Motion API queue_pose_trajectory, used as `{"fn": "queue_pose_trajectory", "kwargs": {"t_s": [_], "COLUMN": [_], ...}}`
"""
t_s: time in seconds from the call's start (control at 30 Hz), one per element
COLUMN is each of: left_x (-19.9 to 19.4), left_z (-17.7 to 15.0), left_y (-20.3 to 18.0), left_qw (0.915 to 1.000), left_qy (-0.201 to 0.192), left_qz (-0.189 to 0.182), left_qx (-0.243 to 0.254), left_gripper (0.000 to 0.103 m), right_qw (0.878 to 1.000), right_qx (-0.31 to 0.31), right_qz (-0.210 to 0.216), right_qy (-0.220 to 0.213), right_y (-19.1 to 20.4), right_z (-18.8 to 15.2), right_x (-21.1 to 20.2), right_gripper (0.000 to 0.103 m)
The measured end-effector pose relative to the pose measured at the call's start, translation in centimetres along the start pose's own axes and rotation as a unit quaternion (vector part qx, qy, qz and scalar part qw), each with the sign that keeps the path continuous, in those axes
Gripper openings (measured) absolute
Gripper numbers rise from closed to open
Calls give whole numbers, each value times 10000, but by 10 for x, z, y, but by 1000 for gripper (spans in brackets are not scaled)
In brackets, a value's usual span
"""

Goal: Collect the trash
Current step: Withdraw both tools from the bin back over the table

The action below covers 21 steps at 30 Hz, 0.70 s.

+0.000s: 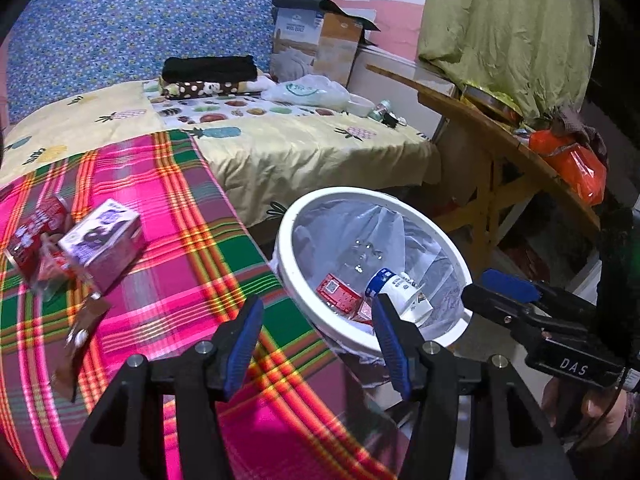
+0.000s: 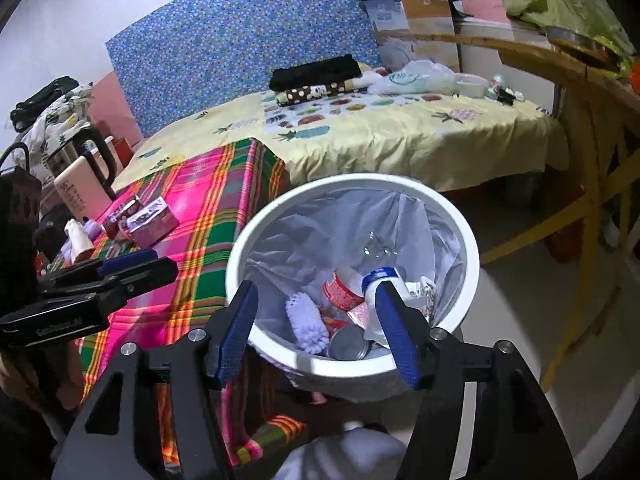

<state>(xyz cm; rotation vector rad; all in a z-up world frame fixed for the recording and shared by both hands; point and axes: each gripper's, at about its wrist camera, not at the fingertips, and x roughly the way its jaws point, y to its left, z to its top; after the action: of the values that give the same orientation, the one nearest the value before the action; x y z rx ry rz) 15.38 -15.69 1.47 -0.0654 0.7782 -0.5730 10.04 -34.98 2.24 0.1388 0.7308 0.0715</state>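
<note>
A white round bin (image 1: 452,256) with a clear liner stands by the table's right edge; it also shows in the right wrist view (image 2: 474,272). In it lie a red carton (image 1: 338,292), a white bottle with a blue cap (image 2: 384,280), a tin can (image 2: 348,344) and a white fluffy thing (image 2: 306,320). On the pink plaid cloth (image 1: 192,208) lie a purple carton (image 1: 104,244), a red packet (image 1: 34,236) and a brown wrapper (image 1: 78,340). My left gripper (image 1: 316,340) is open and empty over the table's edge. My right gripper (image 2: 316,328) is open and empty above the bin.
A bed with a yellow pineapple sheet (image 1: 304,148) lies behind the table, with folded clothes (image 1: 208,70), a plastic bag (image 1: 308,92) and a cardboard box (image 1: 316,44). A wooden shelf (image 1: 500,132) stands right. A kettle (image 2: 80,152) and a pink box (image 2: 82,188) stand left.
</note>
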Motion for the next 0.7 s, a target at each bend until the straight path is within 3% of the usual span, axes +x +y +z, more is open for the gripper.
{"fn": "queue_pose_trajectory", "kwargs": {"t_s": [0.7], "left_x": [-64], "left_z": [-48], "left_y": [54], "left_qw": [9934], "left_qy": [-216], "left_qz": [961], "left_qx": [-579], "left_gripper": [58], "right_qw": [9957], "right_qx": [-547], "right_qz": [736], "right_qy": [111], "right_y": [65], "right_z": [-11], "right_x": [-3], "right_gripper": [63]}}
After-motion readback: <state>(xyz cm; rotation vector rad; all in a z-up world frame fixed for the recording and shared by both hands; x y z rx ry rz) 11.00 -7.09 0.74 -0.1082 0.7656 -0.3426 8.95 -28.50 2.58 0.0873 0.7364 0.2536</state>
